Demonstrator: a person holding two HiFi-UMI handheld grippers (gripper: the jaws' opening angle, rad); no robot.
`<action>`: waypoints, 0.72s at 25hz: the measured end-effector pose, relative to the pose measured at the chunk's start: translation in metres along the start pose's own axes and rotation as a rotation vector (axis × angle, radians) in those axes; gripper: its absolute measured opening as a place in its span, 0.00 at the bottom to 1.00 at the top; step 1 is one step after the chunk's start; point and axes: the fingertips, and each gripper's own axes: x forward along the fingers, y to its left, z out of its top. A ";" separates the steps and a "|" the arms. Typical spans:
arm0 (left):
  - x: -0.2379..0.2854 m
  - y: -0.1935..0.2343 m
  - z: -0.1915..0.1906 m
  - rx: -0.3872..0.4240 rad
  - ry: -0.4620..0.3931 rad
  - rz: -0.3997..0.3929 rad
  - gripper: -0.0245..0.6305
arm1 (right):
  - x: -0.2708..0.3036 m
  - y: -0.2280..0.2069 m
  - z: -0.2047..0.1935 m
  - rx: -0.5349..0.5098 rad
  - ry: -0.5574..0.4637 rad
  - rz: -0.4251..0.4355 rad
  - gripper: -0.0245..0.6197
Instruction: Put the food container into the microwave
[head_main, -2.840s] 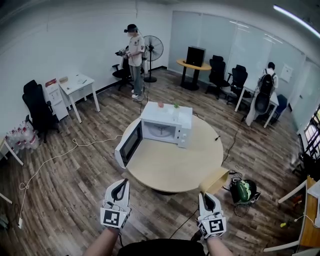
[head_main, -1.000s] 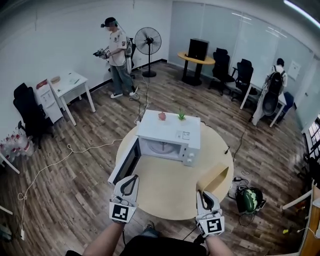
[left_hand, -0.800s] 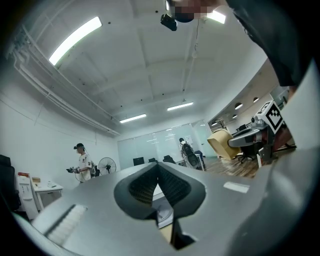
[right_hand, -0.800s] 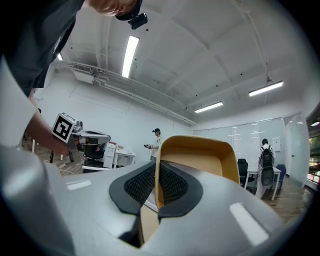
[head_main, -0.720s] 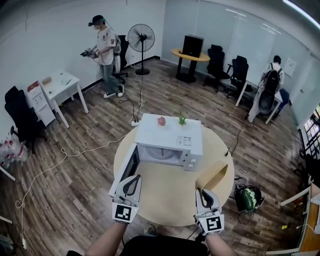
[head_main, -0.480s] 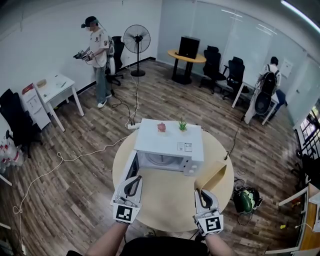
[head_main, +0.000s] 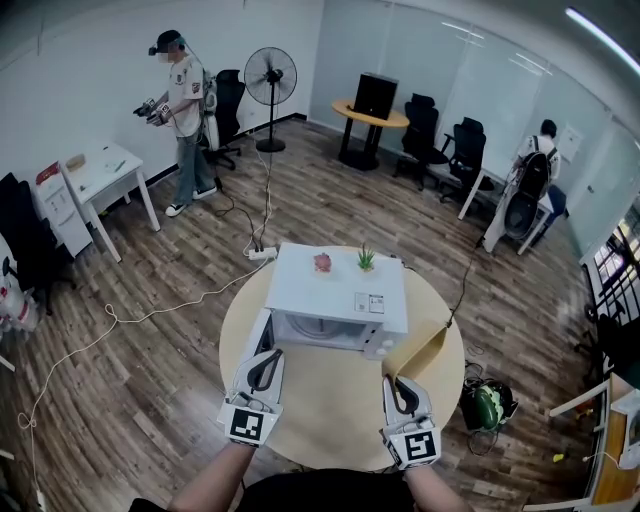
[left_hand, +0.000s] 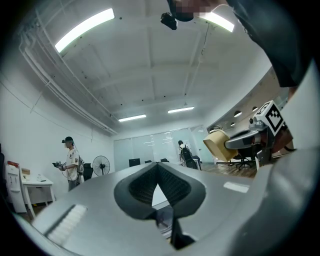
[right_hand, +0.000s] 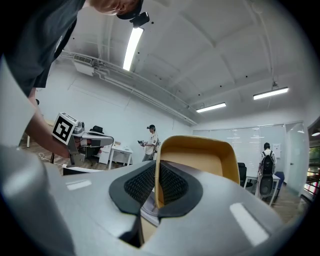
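- The right gripper (head_main: 397, 384) pinches one thin wall of the tan food container (head_main: 428, 350) between its jaws. The container hangs tilted over the right part of the round table (head_main: 330, 425), just beside the microwave (head_main: 340, 285) and not yet inside it.
- The left gripper (head_main: 262, 364) carries nothing, its jaws pressed together. It hovers near the open door (head_main: 256, 338), which swings out to the left.
- The microwave faces the person with its cavity (head_main: 320, 328) exposed, so the step in hand looks like the carry into the opening.
- To do it well, the person should level the container first, because a grip on one wall lets it swing.
- Next it should come leftward until it is squarely in front of the opening, low enough to clear the top edge.
- It should then go straight in and rest near the middle of the cavity floor, and only after that should the jaws part.
- The left gripper is best held clear of the door's path.
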 end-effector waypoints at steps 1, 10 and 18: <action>0.002 0.000 -0.001 -0.014 0.010 0.005 0.03 | 0.003 -0.001 0.001 -0.002 -0.003 0.004 0.07; 0.017 -0.006 0.002 -0.024 0.026 0.071 0.03 | 0.017 -0.021 -0.004 -0.024 0.002 0.063 0.07; 0.026 -0.016 0.011 -0.017 0.040 0.111 0.03 | 0.026 -0.040 -0.006 -0.029 0.001 0.140 0.07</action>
